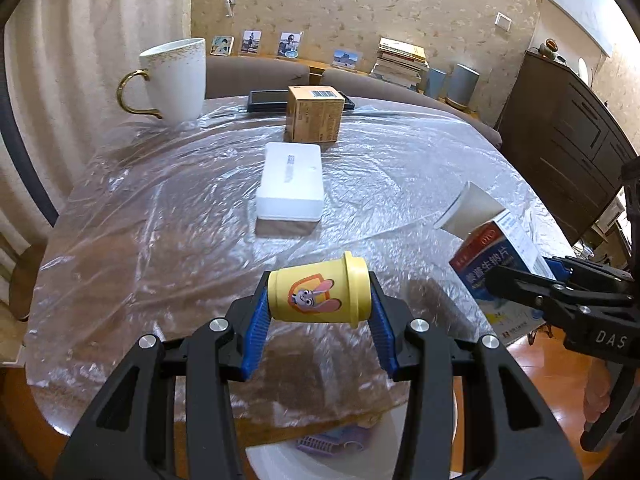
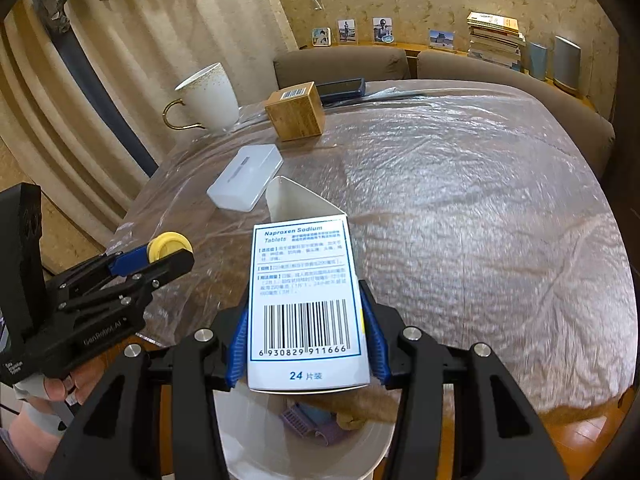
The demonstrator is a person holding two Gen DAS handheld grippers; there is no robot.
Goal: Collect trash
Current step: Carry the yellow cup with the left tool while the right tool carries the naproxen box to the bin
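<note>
Left claw (image 1: 320, 312): clenched on a yellow toy cup (image 1: 318, 294), gripped end to end and lying sideways, held above the near edge of the bench (image 1: 160, 248).
Right claw (image 2: 306, 344): clenched on a white and blue medicine box (image 2: 304, 300), pads on its two long sides, top flap open, held above the near edge of the bench.
Bin (image 2: 256, 440): white, below the near edge of the bench, under both claws; a purple ridged piece (image 2: 308, 424) and something blue lie in it.
White case (image 1: 290, 180): lid shut, flat on the bench's plastic sheet, near the middle.
Brown carton (image 1: 314, 114): shut, beyond the white case.
Mug (image 1: 176, 80): white, gold handle, upright at the far left corner of the bench; inside hidden.
</note>
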